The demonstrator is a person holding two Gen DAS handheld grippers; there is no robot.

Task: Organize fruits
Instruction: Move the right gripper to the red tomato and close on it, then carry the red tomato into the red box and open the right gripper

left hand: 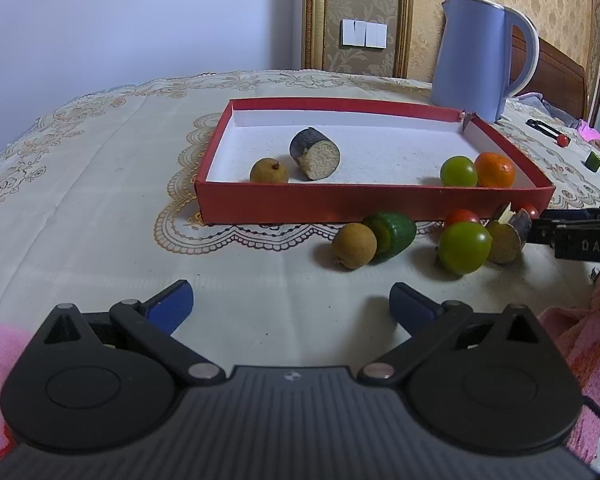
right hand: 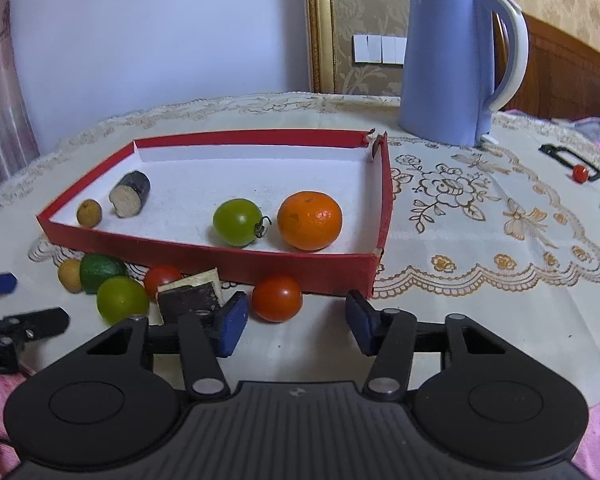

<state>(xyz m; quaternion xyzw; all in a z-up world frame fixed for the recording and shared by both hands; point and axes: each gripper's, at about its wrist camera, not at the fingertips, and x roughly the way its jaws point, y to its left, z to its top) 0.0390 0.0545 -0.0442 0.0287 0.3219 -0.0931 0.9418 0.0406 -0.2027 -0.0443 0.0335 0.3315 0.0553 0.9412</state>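
Shallow red cardboard tray [right hand: 332, 276] mid-table [left hand: 100, 240], holding round orange mandarin [right hand: 309, 220] and green tomato [right hand: 238, 222] at its near edge; left gripper [left hand: 291, 304] and right gripper [right hand: 296, 322] jaws open, empty.

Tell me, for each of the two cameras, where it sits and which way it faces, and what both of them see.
Left wrist: sits on the left gripper, looks over the table at the red box from its long front side; own open fingers, pink sleeve show.
Right wrist: sits on the right gripper, faces the box's near right corner; own fingers, nothing between them, red tomato ahead.
Shared: box, orange, blue kettle, loose fruit before the box.
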